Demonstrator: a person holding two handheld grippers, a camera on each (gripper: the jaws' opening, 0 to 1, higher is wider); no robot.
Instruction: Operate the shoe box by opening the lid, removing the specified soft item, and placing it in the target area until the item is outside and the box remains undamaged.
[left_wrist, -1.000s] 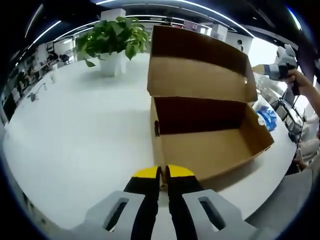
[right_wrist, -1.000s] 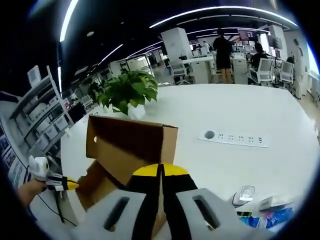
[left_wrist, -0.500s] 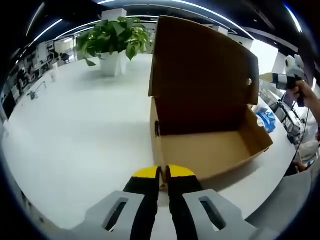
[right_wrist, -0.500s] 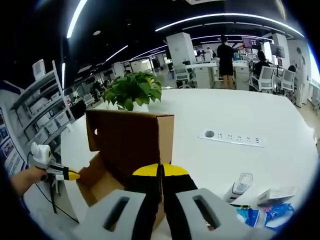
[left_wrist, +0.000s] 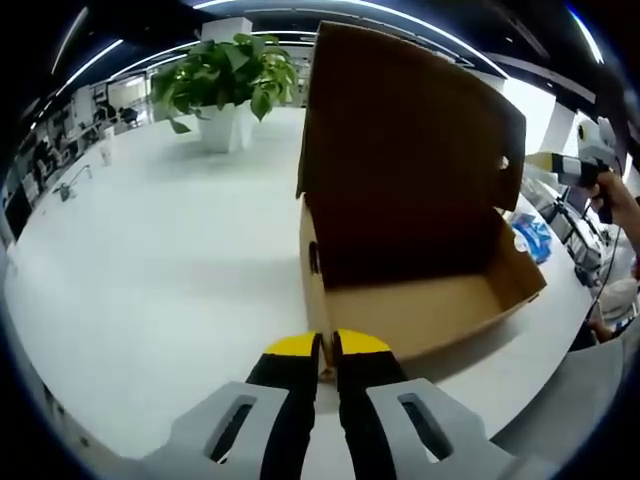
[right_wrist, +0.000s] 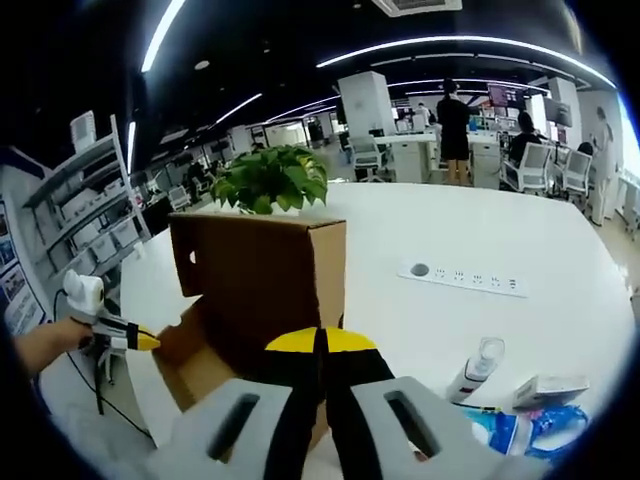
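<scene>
The cardboard shoe box (left_wrist: 420, 310) stands open on the white table (left_wrist: 160, 270). Its lid (left_wrist: 400, 130) is raised nearly upright, with the inner face in shadow. What shows of the box floor is bare cardboard. My left gripper (left_wrist: 325, 345) is shut, its yellow tips right at the box's near corner. I cannot tell if they touch it. A hand holds it at the left in the right gripper view (right_wrist: 125, 340). My right gripper (right_wrist: 322, 340) is shut in front of the box (right_wrist: 255, 285). It also shows beside the lid's right edge (left_wrist: 560, 165).
A potted plant (left_wrist: 225, 80) stands beyond the box. Right of the box lie a power strip (right_wrist: 465, 278), a small bottle (right_wrist: 478, 365) and blue packets (right_wrist: 525, 425). Shelves stand at the left. People and office chairs are far behind. The table edge runs close on the right.
The lid has swung up from leaning back to nearly upright, and its inner face has gone dark. The right gripper has moved with the lid's edge. The left gripper has stayed put.
</scene>
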